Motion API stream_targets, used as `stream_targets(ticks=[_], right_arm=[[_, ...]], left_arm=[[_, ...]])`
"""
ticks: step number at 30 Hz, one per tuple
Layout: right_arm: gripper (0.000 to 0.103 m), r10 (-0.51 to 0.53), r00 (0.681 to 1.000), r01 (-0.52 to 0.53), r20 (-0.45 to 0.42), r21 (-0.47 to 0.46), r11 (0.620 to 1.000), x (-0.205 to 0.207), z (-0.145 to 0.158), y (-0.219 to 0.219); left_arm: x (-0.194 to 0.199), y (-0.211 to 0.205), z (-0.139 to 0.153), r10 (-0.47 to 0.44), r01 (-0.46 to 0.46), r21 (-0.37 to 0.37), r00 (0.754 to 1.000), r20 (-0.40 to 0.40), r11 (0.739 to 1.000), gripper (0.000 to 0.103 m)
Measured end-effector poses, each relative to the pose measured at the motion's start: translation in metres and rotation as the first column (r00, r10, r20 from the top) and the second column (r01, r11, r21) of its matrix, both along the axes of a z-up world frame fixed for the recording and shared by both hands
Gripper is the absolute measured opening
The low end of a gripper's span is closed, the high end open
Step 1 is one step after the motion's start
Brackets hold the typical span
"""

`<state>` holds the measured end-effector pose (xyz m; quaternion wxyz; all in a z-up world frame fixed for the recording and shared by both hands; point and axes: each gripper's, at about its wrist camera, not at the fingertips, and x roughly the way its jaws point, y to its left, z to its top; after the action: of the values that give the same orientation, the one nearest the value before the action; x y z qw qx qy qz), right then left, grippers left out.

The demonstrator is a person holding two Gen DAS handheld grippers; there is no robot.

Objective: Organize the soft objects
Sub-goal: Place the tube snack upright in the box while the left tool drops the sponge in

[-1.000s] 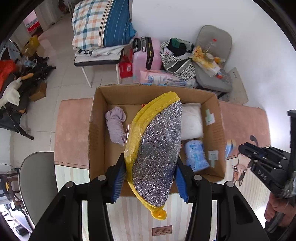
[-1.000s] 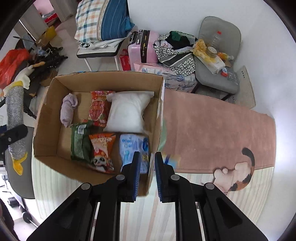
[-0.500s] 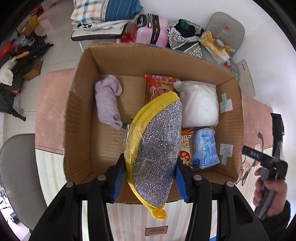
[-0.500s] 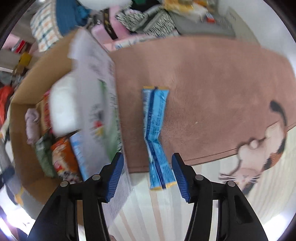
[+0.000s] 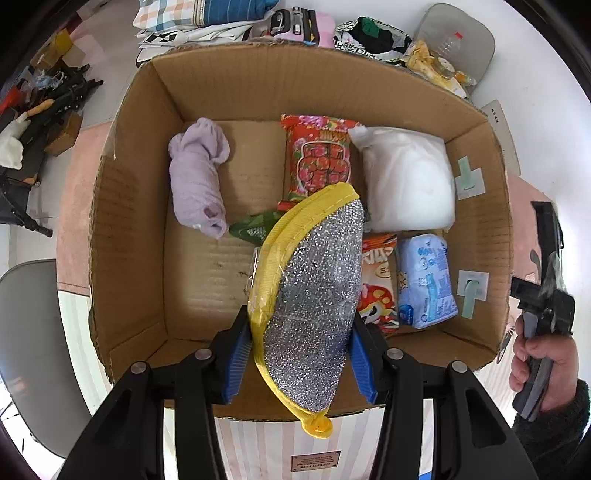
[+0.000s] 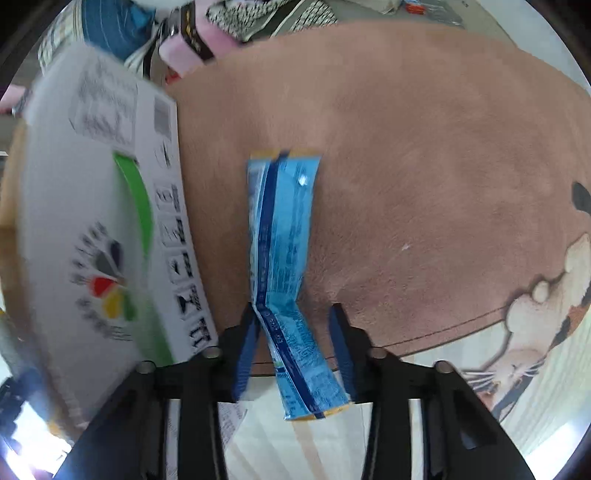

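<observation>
My left gripper [image 5: 301, 354] is shut on a silver glittery scrubber with yellow trim [image 5: 314, 291], held over the near part of an open cardboard box [image 5: 122, 206]. In the box lie a lilac cloth roll [image 5: 197, 181], a red packet [image 5: 319, 157], a white pillow pack [image 5: 408, 181], a blue tissue pack [image 5: 426, 280] and snack bags [image 5: 376, 284]. My right gripper [image 6: 295, 347] is open, its jaws on either side of a long blue packet [image 6: 282, 240] lying on the pink mat [image 6: 424, 147]. The right gripper's handle and hand [image 5: 543, 332] show right of the box.
The box's white printed outer wall [image 6: 99, 221] stands just left of the blue packet. A cat picture [image 6: 543, 314] marks the mat's right end. A grey chair [image 5: 33, 350] is at the left. A suitcase, bedding and bags [image 5: 295, 26] lie behind the box.
My left gripper has carried the scrubber forward and lower over the box. My right gripper opened, swung right off the box and closed in on the blue packet.
</observation>
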<state>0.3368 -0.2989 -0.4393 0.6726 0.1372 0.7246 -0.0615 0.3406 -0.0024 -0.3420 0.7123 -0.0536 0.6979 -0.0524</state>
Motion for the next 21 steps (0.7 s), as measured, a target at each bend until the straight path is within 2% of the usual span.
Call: stream_targets(ticks=[1,2,4,6,9,12,15,18,21], right_arm=[[0.021,0.028,0.999,-0.027,0.022,-0.044,0.999,-0.001,0.002,0.005],[0.017,0.057,0.998,-0.056,0.009,-0.077,0.995,-0.003,0.001,0.010],[0.015,0.056,0.998,-0.055,0.005,-0.139,0.989,-0.011,0.006,0.012],[0.015,0.060,0.997,-0.053,0.041,-0.164,0.985,-0.018,0.023,0.013],[0.015,0.076,0.988,-0.060,0.131,-0.121,0.991,-0.028,0.076,0.023],[0.015,0.147,0.961,-0.126,0.234,-0.101,0.987,-0.030,0.141,0.051],[0.015,0.235,0.938,-0.214,0.256,-0.106,0.971,-0.019,0.173,0.085],[0.015,0.286,0.929,-0.254,0.233,-0.158,0.954,0.004,0.173,0.103],[0.015,0.262,0.950,-0.241,0.169,-0.139,0.961,0.030,0.153,0.117]], left_arm=[[-0.001,0.001,0.000,0.002,-0.002,0.006,1.000,0.001,1.000,0.046],[-0.003,0.002,0.000,0.006,-0.006,0.010,1.000,0.002,1.000,0.046],[-0.005,0.004,0.004,0.012,-0.012,0.005,1.000,0.003,1.000,0.045],[-0.009,0.008,0.013,0.020,-0.020,-0.006,1.000,0.015,1.000,0.046],[-0.013,0.014,0.039,0.033,-0.031,-0.037,0.998,0.048,0.999,0.046],[-0.011,0.019,0.069,0.037,-0.032,-0.054,0.995,0.094,0.998,0.046],[-0.003,0.025,0.087,0.036,-0.032,-0.034,0.991,0.125,0.999,0.046],[0.009,0.034,0.083,0.048,-0.049,0.005,0.991,0.126,0.999,0.046],[0.027,0.044,0.059,0.055,-0.059,0.040,0.995,0.083,0.997,0.046]])
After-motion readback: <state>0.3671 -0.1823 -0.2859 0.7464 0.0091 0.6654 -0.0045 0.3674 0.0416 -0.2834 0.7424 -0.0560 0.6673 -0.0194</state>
